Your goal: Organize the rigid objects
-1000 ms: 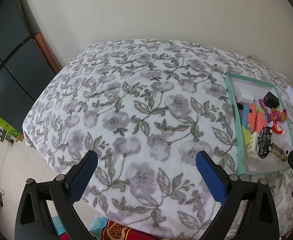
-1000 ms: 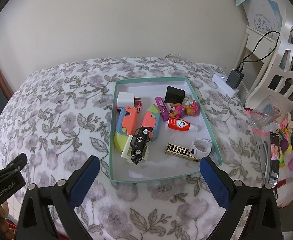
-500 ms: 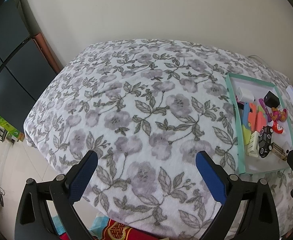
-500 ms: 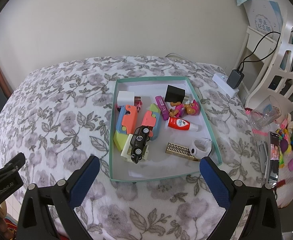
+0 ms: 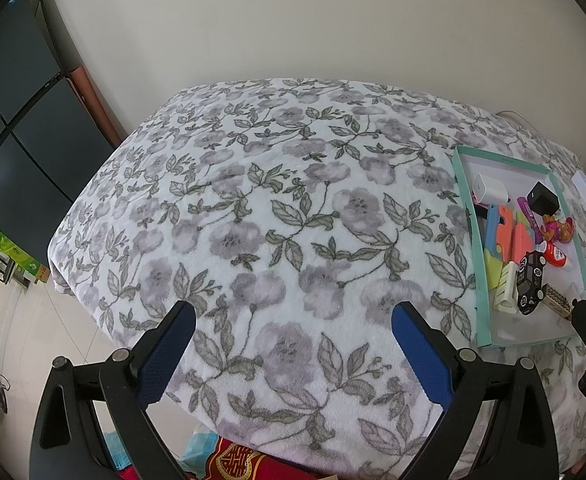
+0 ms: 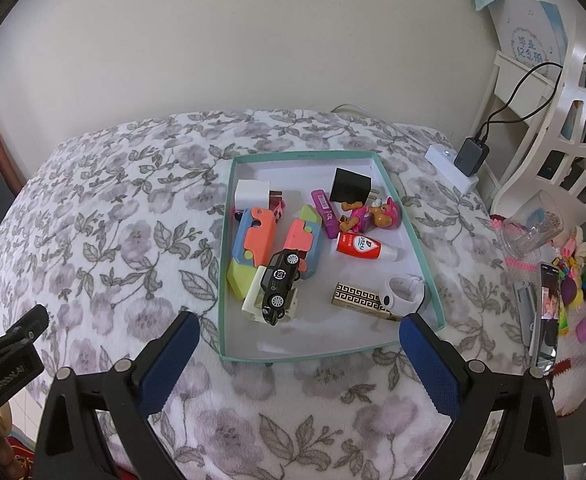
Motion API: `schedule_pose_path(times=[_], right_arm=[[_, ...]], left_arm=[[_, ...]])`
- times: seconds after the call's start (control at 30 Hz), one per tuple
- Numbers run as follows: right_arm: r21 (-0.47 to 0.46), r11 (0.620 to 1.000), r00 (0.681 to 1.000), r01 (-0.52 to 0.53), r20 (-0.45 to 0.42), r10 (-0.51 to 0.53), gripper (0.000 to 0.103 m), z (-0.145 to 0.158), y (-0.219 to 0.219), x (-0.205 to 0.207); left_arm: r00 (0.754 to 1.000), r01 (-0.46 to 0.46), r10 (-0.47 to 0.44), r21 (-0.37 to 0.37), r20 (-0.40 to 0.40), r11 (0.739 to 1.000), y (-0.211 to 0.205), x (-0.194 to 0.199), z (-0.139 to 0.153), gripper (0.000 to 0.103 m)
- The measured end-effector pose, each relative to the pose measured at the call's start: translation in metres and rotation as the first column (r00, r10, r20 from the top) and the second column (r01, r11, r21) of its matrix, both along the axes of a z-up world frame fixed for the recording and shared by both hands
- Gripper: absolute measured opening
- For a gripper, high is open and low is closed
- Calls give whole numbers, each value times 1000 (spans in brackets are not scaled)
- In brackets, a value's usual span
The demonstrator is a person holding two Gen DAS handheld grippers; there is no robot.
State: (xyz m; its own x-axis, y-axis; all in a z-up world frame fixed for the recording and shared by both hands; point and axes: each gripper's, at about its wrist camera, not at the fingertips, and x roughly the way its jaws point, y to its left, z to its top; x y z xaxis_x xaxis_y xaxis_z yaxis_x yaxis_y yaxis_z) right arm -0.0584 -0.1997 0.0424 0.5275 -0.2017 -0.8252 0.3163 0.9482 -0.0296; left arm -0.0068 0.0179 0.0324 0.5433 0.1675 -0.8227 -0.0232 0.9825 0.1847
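Note:
A teal-rimmed box (image 6: 409, 222) lies on the floral blanket, holding several small items: a black toy car (image 6: 279, 285), a white charger (image 6: 251, 193), a black charger (image 6: 350, 185), a red tube (image 6: 359, 246), a pink figure (image 6: 373, 214) and orange-blue blocks (image 6: 257, 237). My right gripper (image 6: 299, 354) hangs open just short of the box's near edge, nothing between its fingers. In the left wrist view the same box (image 5: 463, 216) sits at the far right. My left gripper (image 5: 293, 346) is open over bare blanket, well left of the box.
The floral blanket (image 5: 277, 208) covers a raised surface that drops off at front and left. A dark cabinet (image 5: 17, 120) stands at left. At right are a white power strip (image 6: 449, 164), a white shelf (image 6: 565, 112), a phone (image 6: 549, 312) and a clear cup (image 6: 531, 228).
Both views have pulled back slightly, so the blanket and box sit a little farther off. Both grippers stay open; nothing in the box has moved.

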Motion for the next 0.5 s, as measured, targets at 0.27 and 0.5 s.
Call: schedule_pose_path(times=[0.27,0.5], right_arm=[[0,1000,1000,0,-2,0,102,-1,1,0],[0,1000,1000,-9,-7,9,102,-2,0,-1]], left_arm=[[1000,3,-3,-7,2,1000,0,-3,2,98],[999,36,-36,-9,18,999,-2,-6,7,98]])
